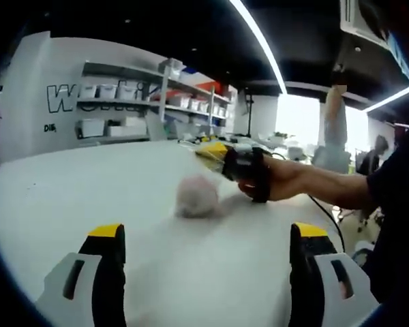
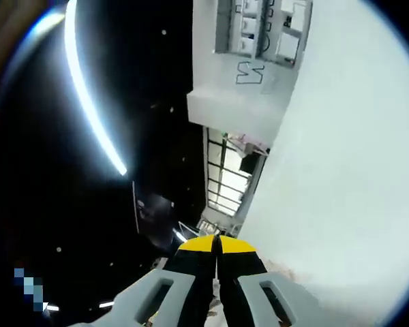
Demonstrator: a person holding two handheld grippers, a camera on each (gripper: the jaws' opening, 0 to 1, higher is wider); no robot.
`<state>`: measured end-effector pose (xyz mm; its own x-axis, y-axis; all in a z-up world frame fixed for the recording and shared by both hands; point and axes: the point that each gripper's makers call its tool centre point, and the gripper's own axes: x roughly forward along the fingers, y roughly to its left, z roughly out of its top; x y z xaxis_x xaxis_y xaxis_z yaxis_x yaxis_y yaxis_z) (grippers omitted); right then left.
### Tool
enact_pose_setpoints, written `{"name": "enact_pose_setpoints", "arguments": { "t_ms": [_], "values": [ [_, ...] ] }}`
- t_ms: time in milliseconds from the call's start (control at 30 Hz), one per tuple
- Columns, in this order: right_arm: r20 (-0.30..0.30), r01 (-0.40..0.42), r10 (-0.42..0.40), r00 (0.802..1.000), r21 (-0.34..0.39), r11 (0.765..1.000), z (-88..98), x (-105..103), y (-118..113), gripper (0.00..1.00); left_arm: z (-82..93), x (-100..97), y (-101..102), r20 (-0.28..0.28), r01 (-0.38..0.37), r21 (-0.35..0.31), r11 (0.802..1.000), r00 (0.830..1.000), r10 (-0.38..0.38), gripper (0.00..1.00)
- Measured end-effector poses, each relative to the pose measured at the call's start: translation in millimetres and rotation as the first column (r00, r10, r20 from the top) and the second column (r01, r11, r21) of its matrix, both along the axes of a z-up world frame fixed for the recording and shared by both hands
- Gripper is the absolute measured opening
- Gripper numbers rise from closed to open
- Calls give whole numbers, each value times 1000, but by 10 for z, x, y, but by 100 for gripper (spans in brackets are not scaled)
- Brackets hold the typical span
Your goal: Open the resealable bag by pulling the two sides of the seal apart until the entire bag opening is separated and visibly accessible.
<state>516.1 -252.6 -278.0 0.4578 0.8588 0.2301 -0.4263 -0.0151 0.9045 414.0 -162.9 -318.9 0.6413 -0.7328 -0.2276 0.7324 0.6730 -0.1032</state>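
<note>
Left claw (image 1: 208, 255) nearest the lens in the left gripper view: both jaws spread wide, nothing between them, hovering over bare white table (image 1: 109, 184). Beyond it, mid-table, a pale, blurred lump, presumably the resealable bag (image 1: 196, 196), crumpled or bunched. Right claw (image 1: 215, 153) comes in from the right, held by a hand (image 1: 286, 180), its yellow tip just above and beside the bag; contact cannot be told.

Right gripper view is rolled hard: table runs up the right side, shelving and ceiling lights to the left. Jaws pressed tip to tip (image 2: 217, 246). A pale scrap shows by the tips, but whether film is pinched there cannot be told.

Judgement: bag looks light, thin, floppy and slick; it will slide and fold rather than resist. Best hold is one lip of the seal in each claw, near the middle.

Seal line, bag mouth and contents unreadable through motion blur.
</note>
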Motion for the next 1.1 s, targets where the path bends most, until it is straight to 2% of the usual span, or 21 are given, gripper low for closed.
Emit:
{"name": "enact_pose_setpoints", "arguments": {
  "t_ms": [833, 1100],
  "values": [
    [2, 48, -48, 999, 3, 999, 190, 547, 72, 0, 6, -5, 41, -2, -7, -8, 1000, 1000, 7, 100],
    [9, 87, -87, 996, -13, 996, 262, 856, 3, 0, 31, -18, 70, 5, -11, -11, 1000, 1000, 11, 100]
  ]
}}
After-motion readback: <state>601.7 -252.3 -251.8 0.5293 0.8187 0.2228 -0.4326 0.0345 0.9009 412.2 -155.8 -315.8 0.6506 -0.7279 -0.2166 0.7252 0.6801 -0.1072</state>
